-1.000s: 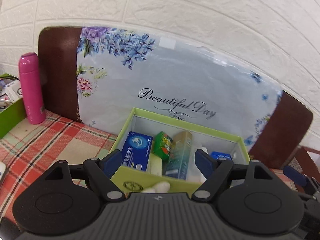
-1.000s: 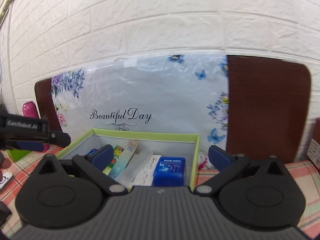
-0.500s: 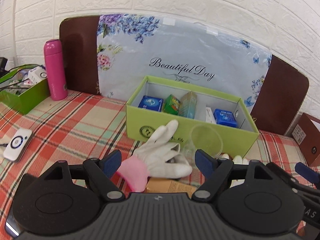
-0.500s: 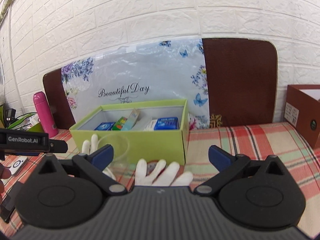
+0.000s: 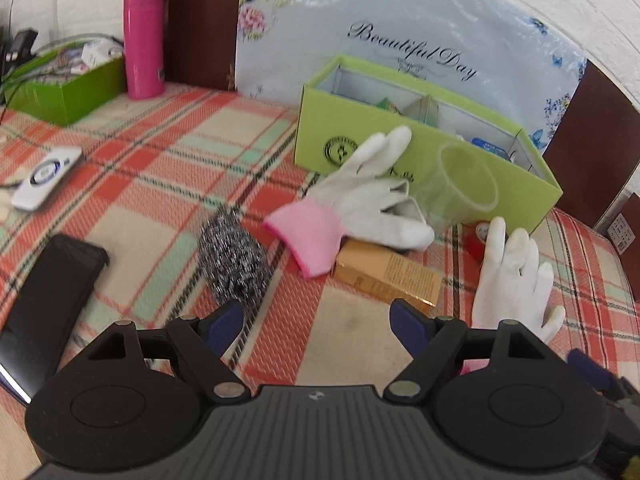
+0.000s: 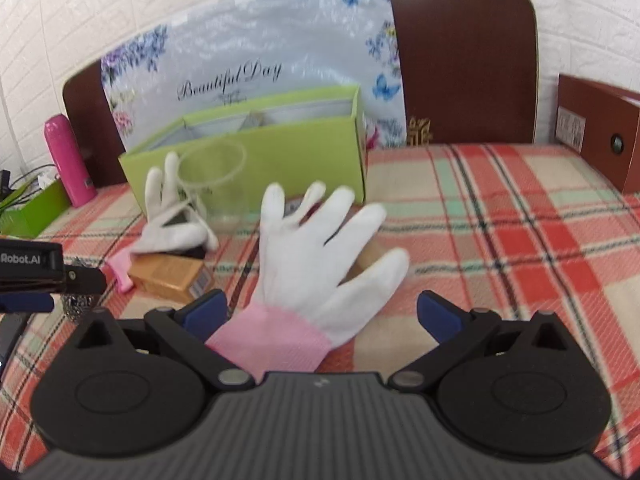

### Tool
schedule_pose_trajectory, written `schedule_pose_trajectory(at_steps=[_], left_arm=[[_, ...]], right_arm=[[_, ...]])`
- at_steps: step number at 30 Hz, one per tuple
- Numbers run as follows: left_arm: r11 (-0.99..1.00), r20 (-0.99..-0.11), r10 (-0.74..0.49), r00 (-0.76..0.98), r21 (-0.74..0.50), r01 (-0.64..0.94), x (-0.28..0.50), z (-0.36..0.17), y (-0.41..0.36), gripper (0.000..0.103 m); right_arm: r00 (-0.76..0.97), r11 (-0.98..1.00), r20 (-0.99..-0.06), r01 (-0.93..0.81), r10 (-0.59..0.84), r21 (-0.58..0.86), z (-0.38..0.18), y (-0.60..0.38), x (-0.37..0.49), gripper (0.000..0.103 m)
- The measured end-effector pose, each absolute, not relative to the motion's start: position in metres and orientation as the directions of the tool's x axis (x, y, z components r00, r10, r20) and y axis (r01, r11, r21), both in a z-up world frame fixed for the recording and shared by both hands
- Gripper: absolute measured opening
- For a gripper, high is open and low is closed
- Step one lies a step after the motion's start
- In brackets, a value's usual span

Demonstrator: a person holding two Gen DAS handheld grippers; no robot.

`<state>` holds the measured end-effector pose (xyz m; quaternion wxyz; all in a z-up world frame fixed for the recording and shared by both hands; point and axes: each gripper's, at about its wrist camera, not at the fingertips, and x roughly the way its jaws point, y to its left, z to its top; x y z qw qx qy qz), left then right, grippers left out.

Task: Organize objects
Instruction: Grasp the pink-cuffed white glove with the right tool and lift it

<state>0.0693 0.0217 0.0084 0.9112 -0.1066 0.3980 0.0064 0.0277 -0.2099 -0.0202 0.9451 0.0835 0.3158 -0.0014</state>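
My left gripper (image 5: 316, 324) is open above the plaid cloth, with a steel wool scrubber (image 5: 232, 256) just ahead of its left finger. Beyond lie a white glove with a pink cuff (image 5: 360, 200), a tan box (image 5: 388, 278) and a clear cup (image 5: 468, 184) against the green box (image 5: 420, 156). A second white glove (image 6: 320, 264) lies flat in the right wrist view, its pink cuff between the spread fingers of my open right gripper (image 6: 322, 314). The green box (image 6: 256, 160) holds several small packs, mostly hidden behind its wall.
A black flat device (image 5: 48, 304) and a white gadget (image 5: 46, 176) lie at the left. A pink bottle (image 5: 144, 38) and a green tray (image 5: 64, 80) stand at the back left. A brown box (image 6: 600, 128) sits at the far right. A small red item (image 5: 476, 240) lies beside the cup.
Both grippers have drawn back from the green box and tipped down toward the cloth. The gloves, cup, tan box and scrubber have come into view; both stay open.
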Motion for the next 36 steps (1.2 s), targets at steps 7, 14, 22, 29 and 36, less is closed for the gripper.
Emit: schedule_pose_trajectory(at_steps=[7,14,22,29,36], left_arm=[[0.953,-0.737,-0.113,0.666,-0.27,-0.138,0.093,-0.003,0.005,0.083],[0.954,-0.742,-0.102,0.662,-0.262,-0.147,0.128,-0.011,-0.012,0.084],[0.988,-0.674,-0.145,0.724,-0.133,0.074,0.117,-0.005,-0.015,0.063],[0.921,-0.688,-0.232,0.687,-0.383,-0.073,0.112,-0.007,0.026,0.067],[0.947,-0.739,-0.137,0.66,-0.293,-0.132,0.143,-0.014,-0.019,0.08]], right_arm=[[0.781,0.995,-0.622,0.01,0.053,0.098,-0.041,-0.188,0.042,0.051],[0.778,0.993,-0.616,-0.102,0.12,0.066,-0.04,-0.21,0.01,0.011],[0.756,0.982,-0.628,-0.164,0.184,0.09,-0.033,-0.231,-0.026,0.011],[0.741,0.977,-0.638,-0.181,0.209,0.111,-0.036,-0.23,-0.026,0.013],[0.746,0.979,-0.634,-0.15,0.206,0.141,-0.037,-0.232,-0.028,0.013]])
